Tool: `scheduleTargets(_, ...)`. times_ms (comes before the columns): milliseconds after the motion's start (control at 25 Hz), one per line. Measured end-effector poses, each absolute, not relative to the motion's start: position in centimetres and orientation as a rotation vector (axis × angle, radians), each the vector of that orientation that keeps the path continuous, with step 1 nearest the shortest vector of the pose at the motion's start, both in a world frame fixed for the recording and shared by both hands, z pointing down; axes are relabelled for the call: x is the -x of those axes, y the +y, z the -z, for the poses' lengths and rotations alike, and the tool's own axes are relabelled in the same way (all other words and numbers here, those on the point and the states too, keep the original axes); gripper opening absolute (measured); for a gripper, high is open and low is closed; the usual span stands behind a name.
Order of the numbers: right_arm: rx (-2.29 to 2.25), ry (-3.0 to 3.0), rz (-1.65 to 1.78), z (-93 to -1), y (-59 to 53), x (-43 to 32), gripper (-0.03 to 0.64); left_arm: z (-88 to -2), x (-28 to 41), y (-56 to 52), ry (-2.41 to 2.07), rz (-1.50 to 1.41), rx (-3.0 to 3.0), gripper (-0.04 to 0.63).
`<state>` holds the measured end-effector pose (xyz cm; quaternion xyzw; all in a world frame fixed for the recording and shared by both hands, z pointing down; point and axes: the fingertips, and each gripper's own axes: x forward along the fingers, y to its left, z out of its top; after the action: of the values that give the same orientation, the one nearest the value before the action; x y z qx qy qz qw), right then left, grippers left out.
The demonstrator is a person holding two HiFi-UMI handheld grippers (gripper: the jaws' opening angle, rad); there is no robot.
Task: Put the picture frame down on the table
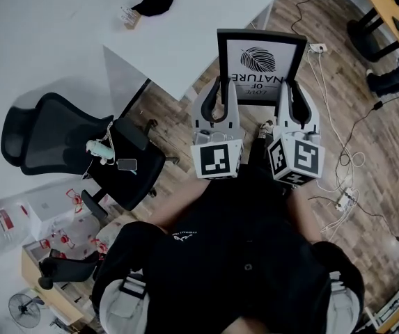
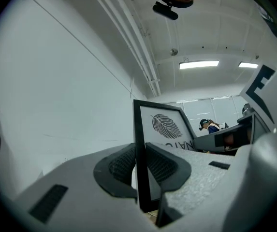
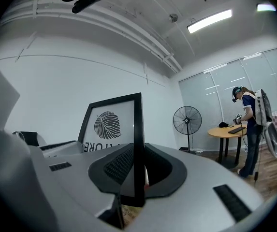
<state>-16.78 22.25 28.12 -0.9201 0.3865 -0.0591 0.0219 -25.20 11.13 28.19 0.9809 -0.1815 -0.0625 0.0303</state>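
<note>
A: Where's the picture frame (image 1: 260, 58)?

B: Off the counter (image 1: 185, 26), held upright over the floor (image 1: 175, 113). The left gripper (image 1: 220, 94) is clamped on one side rail, the right gripper (image 1: 291, 94) on the other.

A: Risk?

B: Thin rails, I'd say. Uneven lowering could twist it loose, or its edge could clip the counter's corner.

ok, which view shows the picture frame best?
Head view: the picture frame faces it, leaf print and upside-down lettering visible, left gripper and right gripper clamping its side edges. Both gripper views see it obliquely, edge between the jaws.
</note>
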Motion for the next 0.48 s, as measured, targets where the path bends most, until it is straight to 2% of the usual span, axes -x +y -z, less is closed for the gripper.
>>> scheduleTargets(480, 2.814, 1.289, 0.247, -28.0, 19.1, 4.8, 0.066, -28.0, 14.1, 8.6, -0.678, 0.151, -2.998, 0.07)
